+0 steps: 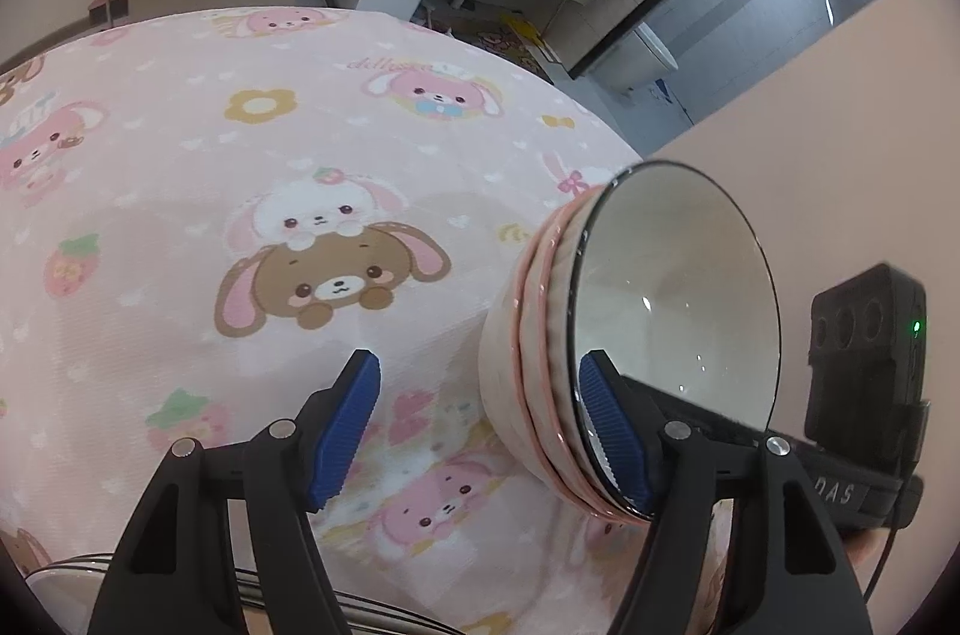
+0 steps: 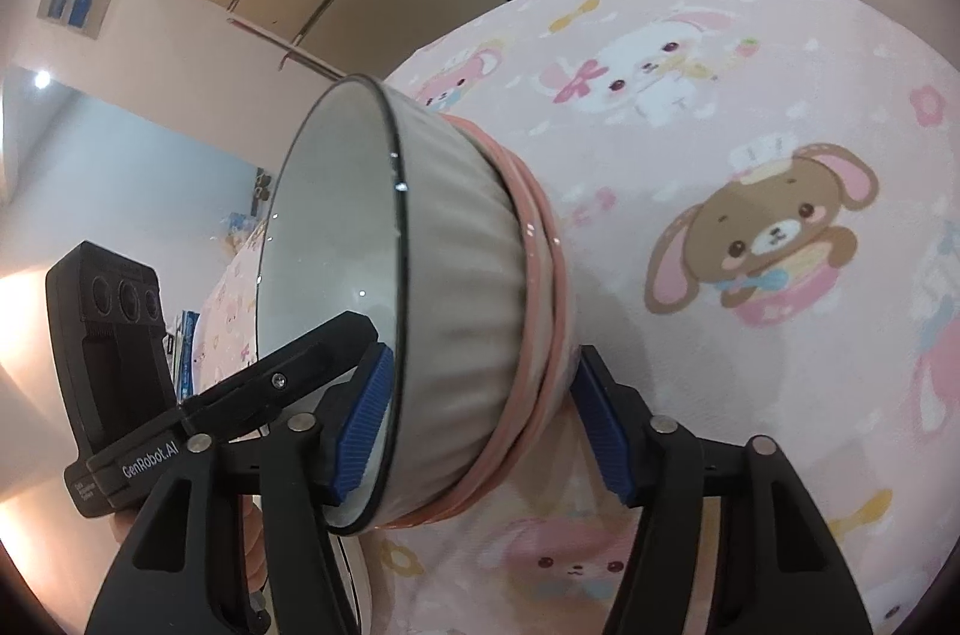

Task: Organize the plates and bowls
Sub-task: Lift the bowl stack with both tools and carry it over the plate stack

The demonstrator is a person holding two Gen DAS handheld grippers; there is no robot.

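Pink cartoon-animal cloth covers the table (image 1: pixel 180 143). Above the cloth, tipped on its side, is a nest of ribbed ceramic bowls (image 1: pixel 606 335): a grey-white black-rimmed bowl (image 2: pixel 456 287) seated inside pink-rimmed ones. Both tongs meet at this stack. Left tongs (image 1: pixel 486 431): spread wide, one blue pad (image 1: pixel 612 431) lies against the bowl's inner wall, the other pad is clear; no clamp. Right tongs (image 2: pixel 480 425): straddling the stack's lower edge, left pad (image 2: pixel 363 425) inside the rim; grip cannot be confirmed.
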